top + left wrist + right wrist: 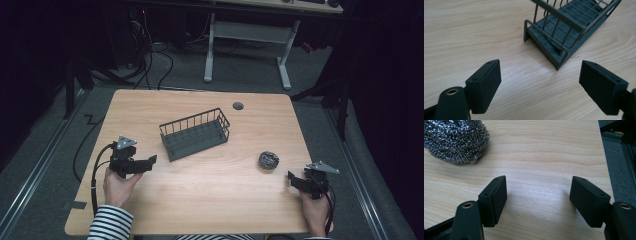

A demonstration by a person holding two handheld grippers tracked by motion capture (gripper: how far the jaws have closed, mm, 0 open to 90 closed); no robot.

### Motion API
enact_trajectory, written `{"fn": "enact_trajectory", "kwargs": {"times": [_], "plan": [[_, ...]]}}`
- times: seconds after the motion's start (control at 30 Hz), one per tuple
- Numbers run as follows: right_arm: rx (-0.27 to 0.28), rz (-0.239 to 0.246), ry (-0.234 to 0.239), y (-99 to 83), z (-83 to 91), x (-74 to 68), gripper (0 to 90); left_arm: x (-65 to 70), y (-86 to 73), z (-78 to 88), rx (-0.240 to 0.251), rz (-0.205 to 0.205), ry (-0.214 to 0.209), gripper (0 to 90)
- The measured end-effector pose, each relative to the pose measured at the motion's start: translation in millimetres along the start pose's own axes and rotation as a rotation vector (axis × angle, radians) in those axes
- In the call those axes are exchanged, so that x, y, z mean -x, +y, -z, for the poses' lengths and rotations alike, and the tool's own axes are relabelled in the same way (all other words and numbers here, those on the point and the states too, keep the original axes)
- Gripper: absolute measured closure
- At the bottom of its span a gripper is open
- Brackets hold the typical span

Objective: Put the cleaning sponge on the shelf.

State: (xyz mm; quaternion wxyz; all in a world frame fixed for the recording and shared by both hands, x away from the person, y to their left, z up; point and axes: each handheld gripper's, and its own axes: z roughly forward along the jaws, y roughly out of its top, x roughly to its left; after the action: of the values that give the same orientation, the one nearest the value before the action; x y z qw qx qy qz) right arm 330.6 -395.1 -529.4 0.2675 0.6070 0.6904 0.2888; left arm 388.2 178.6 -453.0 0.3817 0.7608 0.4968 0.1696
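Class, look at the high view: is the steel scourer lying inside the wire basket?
No, the steel scourer lies on the bare table, apart from the wire basket and to its right.

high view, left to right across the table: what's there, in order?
left gripper → wire basket → grommet hole in the table top → steel wool scourer → right gripper
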Motion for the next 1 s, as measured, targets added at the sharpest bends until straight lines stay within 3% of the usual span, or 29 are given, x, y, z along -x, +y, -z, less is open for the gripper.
{"fn": "enact_trajectory", "kwargs": {"times": [0.47,0.73,1.0], "plan": [[0.000,0.001,0.001,0.0,0.0,-0.1,30.3,7.0,45.4,-6.1,-0.024,-0.018,-0.041,17.8],[-0.001,-0.002,0.001,0.0,0.1,-0.3,30.2,14.9,65.2,-19.1,-0.064,-0.054,-0.042,18.0],[0.000,-0.001,0.003,-0.1,0.0,0.2,30.1,14.9,77.3,-39.7,-0.119,-0.067,-0.005,18.2]]}}
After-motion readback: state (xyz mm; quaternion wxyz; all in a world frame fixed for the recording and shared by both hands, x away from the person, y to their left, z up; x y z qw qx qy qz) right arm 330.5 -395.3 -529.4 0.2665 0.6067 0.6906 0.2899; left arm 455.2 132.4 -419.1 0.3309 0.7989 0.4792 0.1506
